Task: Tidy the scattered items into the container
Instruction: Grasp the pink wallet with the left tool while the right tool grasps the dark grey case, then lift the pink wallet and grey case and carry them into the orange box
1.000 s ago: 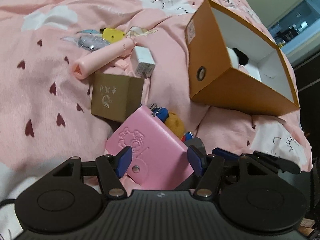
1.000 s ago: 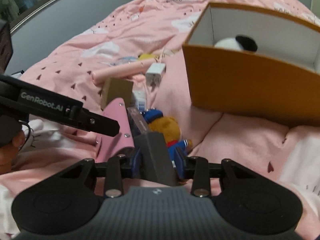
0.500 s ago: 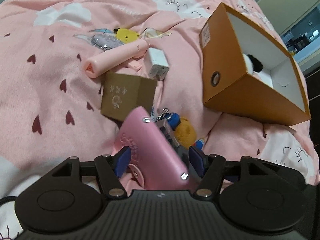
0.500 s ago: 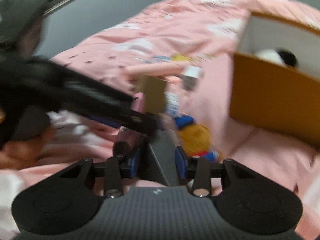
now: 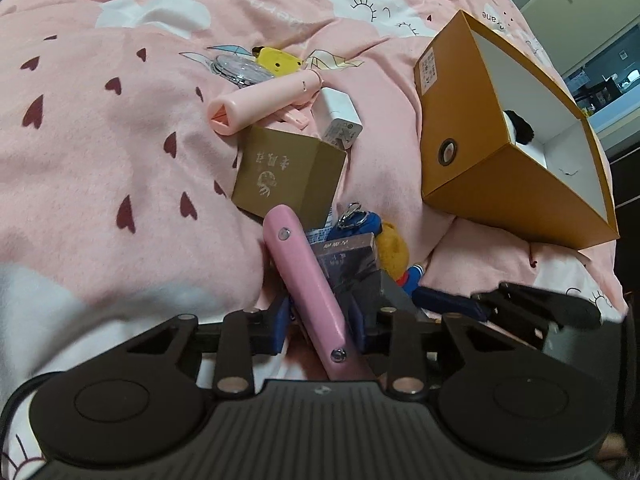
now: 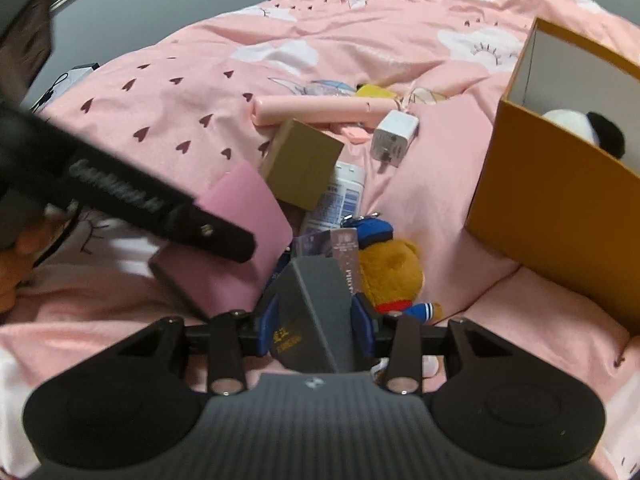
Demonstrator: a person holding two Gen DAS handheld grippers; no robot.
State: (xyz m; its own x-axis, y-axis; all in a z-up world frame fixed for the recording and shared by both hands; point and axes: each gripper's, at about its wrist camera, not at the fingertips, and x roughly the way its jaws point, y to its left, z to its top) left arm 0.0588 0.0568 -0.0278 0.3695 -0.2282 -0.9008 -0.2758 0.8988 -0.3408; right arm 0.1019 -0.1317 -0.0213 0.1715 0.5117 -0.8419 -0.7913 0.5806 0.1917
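Note:
My left gripper is closing its jaws on a pink wallet, which stands edge-on with both blue pads pressing its sides. In the right wrist view the wallet is tilted up off the bed. My right gripper is shut on a dark grey box just right of the wallet. The orange container lies open to the right, with a panda plush inside.
On the pink duvet ahead lie a gold box, a pink tube, a white charger, a yellow item, a white bottle, a shiny packet and a bear keychain.
The left jaws came together on the pink wallet, which turned from lying flat to standing edge-on. The right gripper shifted and rolled a little, still gripping the grey box.

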